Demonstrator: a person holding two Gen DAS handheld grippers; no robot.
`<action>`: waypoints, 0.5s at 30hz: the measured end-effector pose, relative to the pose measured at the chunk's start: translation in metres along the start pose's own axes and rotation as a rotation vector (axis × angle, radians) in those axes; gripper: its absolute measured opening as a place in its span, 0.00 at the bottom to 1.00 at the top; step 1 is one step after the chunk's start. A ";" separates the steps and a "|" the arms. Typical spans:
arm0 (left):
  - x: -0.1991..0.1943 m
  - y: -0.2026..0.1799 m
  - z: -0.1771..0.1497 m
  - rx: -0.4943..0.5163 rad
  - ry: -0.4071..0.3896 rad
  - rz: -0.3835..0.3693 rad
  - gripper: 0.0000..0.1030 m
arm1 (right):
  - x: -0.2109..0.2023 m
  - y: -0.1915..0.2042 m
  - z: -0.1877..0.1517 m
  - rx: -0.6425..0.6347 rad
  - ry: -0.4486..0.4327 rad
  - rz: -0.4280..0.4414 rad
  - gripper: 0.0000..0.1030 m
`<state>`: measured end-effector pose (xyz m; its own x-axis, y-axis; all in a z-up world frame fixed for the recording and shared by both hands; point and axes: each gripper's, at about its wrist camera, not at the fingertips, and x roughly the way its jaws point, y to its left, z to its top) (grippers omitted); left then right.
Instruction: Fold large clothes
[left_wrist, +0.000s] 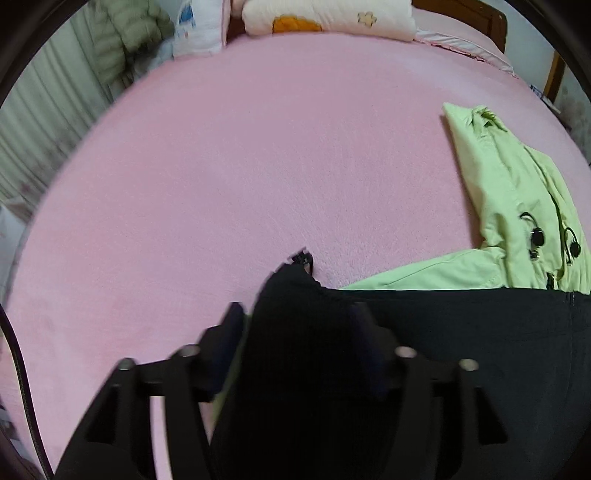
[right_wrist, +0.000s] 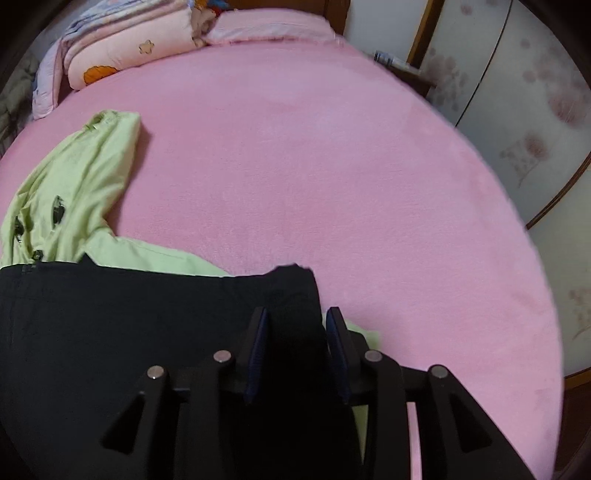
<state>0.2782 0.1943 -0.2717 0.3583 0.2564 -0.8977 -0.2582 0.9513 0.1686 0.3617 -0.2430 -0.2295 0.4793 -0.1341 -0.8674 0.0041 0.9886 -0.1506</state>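
Wide pink bed (left_wrist: 258, 166) lies bare beyond the jacket (left_wrist: 509, 192). Left gripper (left_wrist: 299, 325) and right gripper (right_wrist: 295, 325) each straddle its black hem (right_wrist: 110, 325); I cannot tell whether they pinch it.

The left gripper (left_wrist: 295, 314) is matte black plastic — two angular finger arms that widen toward the camera, each with triangular cut-outs in its sides. Round silver bolt heads (left_wrist: 403, 351) sit on top of the linkage joints, four across. Its inner pads look dark blue, though blur softens them. A thin dark cable (left_wrist: 22, 376) curves along the left edge of that view.

The right gripper (right_wrist: 295, 317) has the same build — black arms, triangular openings, four silver bolt heads (right_wrist: 223, 356) in a row. Its pads (right_wrist: 258, 347) are clearer: flat navy-blue strips with a fine ribbed texture, lining the inner faces of both fingers.
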 end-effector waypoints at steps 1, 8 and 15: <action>-0.012 -0.002 -0.002 0.019 -0.028 0.005 0.61 | -0.014 0.002 0.000 0.003 -0.028 0.012 0.34; -0.104 -0.049 -0.055 0.003 -0.152 -0.191 0.79 | -0.098 0.054 -0.039 0.072 -0.102 0.356 0.50; -0.104 -0.054 -0.154 -0.020 -0.068 -0.091 0.78 | -0.091 0.136 -0.128 -0.061 0.060 0.444 0.39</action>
<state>0.1164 0.0900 -0.2507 0.4412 0.1810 -0.8790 -0.2398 0.9676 0.0789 0.2065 -0.1048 -0.2314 0.3713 0.2962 -0.8800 -0.2429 0.9457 0.2158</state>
